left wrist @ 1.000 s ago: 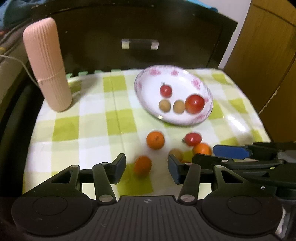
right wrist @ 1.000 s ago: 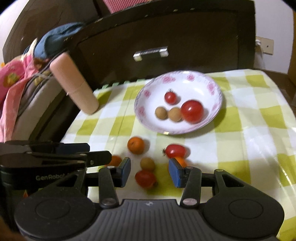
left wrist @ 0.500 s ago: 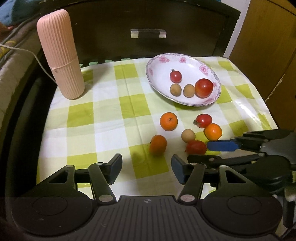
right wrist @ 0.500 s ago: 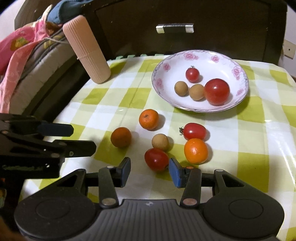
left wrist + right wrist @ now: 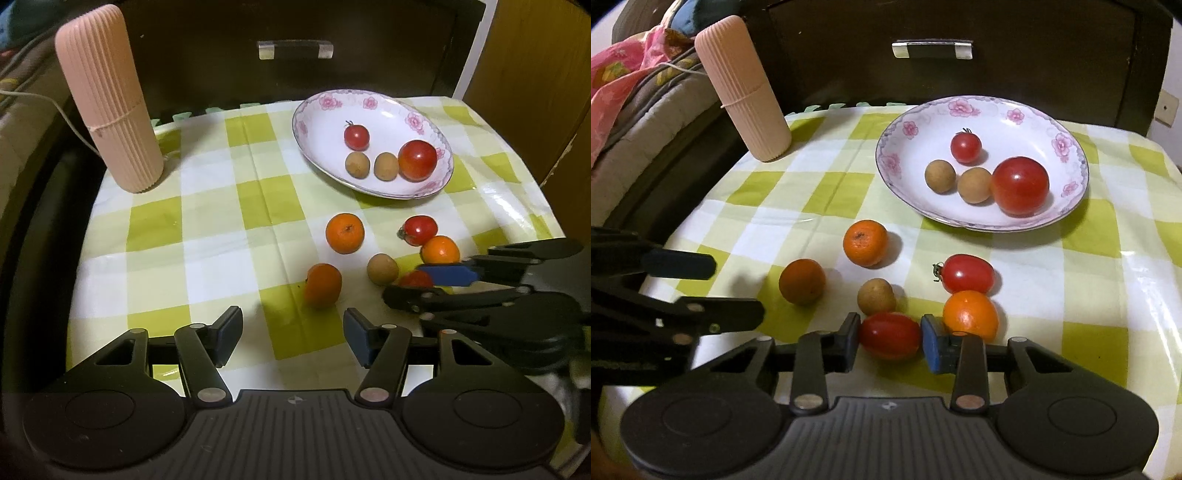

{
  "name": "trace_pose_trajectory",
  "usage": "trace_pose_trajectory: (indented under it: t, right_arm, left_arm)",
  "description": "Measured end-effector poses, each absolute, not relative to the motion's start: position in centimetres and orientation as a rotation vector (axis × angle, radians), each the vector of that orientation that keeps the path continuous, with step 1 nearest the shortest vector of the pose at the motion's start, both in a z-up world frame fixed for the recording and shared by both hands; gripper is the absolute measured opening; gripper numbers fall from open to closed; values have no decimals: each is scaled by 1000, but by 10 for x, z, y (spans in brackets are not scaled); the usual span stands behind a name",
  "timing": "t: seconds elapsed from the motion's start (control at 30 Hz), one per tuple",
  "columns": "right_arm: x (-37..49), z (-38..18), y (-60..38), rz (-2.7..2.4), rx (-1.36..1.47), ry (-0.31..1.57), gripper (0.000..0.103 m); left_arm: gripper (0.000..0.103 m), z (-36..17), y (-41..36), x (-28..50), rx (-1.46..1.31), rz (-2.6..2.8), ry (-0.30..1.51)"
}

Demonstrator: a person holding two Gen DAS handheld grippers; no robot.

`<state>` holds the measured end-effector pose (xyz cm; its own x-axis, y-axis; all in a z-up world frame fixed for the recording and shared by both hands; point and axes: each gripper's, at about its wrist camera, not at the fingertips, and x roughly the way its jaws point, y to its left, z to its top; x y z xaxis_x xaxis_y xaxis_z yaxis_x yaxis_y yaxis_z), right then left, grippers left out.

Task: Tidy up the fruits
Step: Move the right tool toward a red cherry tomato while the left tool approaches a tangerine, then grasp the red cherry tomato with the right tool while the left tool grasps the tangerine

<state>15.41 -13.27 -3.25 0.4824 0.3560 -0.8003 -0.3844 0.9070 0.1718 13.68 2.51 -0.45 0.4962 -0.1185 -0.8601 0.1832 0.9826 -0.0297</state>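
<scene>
At the far left stands a ribbed pink cylinder (image 5: 744, 90), upright on the green-and-white checked tablecloth (image 5: 827, 192), near the dark drawer front (image 5: 960, 48) behind the table.

The left gripper (image 5: 291, 330) hovers over the near part of the cloth. Its jaws have just been opening and now stand apart with nothing between them; a dark orange fruit (image 5: 322, 285) lies just beyond its fingertips, not touched.

In the middle of the cloth lie the loose fruits: a mandarin (image 5: 865, 242) farther back, a small brown longan (image 5: 876, 296) nearer, an oblong cherry tomato with a stem (image 5: 967, 273) to the right of it, and an orange kumquat-like fruit (image 5: 970, 315) just in front of that tomato.

The right gripper (image 5: 889, 338) is low at the cloth, and a red oblong tomato (image 5: 890, 335) sits between its two pads. Its jaws have just been closing and both pads seem to touch the sides of this tomato, which rests on the cloth.

Farther back to the right is the flowered plate (image 5: 908, 129). In it lie a small round cherry tomato (image 5: 966, 147), two longans (image 5: 940, 175) side by side, and a large red tomato (image 5: 1020, 185) touching the right longan.
</scene>
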Motion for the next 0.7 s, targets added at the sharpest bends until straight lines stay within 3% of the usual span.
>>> trace_pose_trajectory:
  t: [0.27,0.6,0.7]
  right_arm:
    - [138,-28,-150,451,28,1014,34]
    - [124,-26,-164,435,50,1028,34]
    - [124,-28,-167,419,48,1023,34]
  left_arm:
    - [66,-16,15,154,77,-219,1023]
    - [48,-35,4,167,125,-223,1023]
    - [35,-34,4,169,113,-226,1014]
